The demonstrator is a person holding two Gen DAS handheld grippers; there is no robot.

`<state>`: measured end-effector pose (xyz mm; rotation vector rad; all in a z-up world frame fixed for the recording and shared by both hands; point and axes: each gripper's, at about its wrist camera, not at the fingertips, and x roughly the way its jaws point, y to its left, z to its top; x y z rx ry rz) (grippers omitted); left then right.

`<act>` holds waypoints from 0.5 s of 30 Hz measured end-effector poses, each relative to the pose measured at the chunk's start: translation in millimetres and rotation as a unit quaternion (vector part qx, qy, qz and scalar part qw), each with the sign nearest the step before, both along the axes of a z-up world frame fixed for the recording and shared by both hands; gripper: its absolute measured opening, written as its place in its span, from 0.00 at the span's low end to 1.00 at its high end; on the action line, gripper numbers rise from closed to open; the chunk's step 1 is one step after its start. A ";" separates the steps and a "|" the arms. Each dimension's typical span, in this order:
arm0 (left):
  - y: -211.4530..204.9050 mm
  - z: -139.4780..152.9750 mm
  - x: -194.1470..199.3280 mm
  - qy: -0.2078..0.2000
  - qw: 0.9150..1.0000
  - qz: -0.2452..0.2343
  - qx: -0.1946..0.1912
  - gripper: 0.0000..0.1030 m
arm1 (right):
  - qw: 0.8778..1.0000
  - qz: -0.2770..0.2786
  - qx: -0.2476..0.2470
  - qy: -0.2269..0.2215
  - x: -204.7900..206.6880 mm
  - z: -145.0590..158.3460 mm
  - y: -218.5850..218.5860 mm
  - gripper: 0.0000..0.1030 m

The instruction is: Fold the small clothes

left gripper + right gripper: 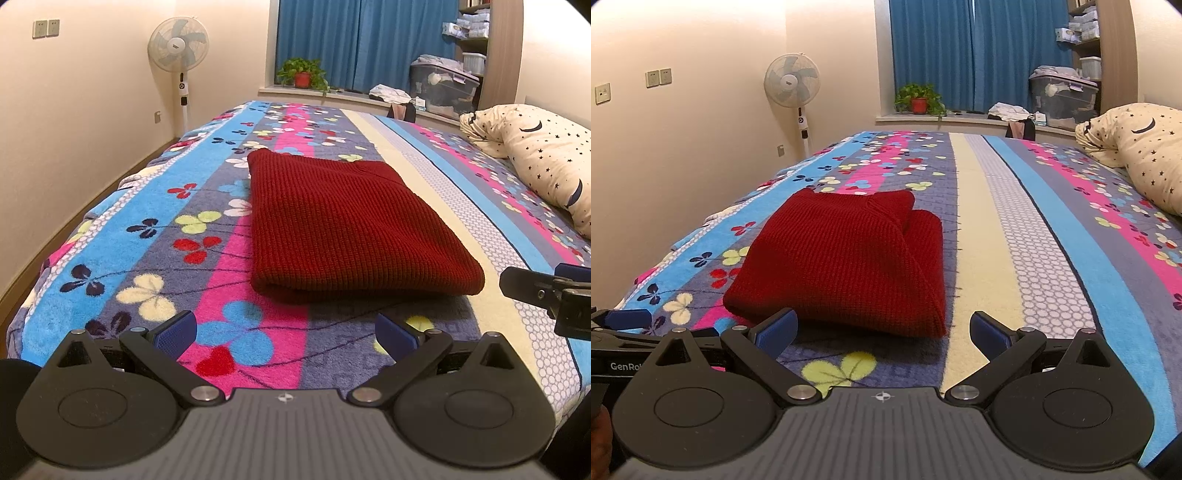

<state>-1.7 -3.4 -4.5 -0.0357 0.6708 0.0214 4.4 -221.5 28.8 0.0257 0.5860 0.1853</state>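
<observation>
Red knit garment point(351, 221) lies mid-frame in both views, already folded into a thick rectangle with the rounded fold edge facing the cameras, flat on the bed point(122, 236). Left gripper point(286, 330) at bottom centre of its view, jaws wide, nothing held, just short of the near fold edge. Right gripper point(882, 330) likewise, jaws wide and empty, its left pad close to the garment's near edge. Judgement: fold looks nearly or fully done. If one more fold is wanted, pinch both near corners through all layers, lift evenly, lay over to the far edge, then press flat; uneven lift would skew the stack. Bed cover is plush, striped with clover print. Star-print pillow point(546, 162) at right. Standing fan point(178, 42) upper left, potted plant point(302, 72) on the windowsill, blue curtains point(354, 40) top centre, storage bin point(445, 85) upper right.
</observation>
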 end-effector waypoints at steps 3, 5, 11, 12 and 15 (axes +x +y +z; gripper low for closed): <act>-0.2 0.0 -0.1 0.000 1.000 0.000 0.000 1.00 | 1.000 0.001 -0.001 0.000 0.0 0.2 0.4 0.96; -0.3 -0.1 -0.1 0.000 1.000 0.000 0.001 1.00 | 1.000 0.003 -0.001 0.000 0.0 -0.1 -0.1 0.96; 0.0 0.9 1.1 -0.001 1.000 -0.001 0.000 1.00 | 1.000 0.005 -0.003 0.000 -0.5 -1.4 0.0 0.96; 0.1 1.0 1.3 -0.001 1.000 -0.002 0.001 1.00 | 1.000 0.005 -0.003 0.000 -0.6 -1.6 0.2 0.96; -0.1 1.0 1.1 -0.002 1.000 -0.002 0.001 1.00 | 1.000 0.005 -0.003 0.000 -0.6 -1.6 0.4 0.96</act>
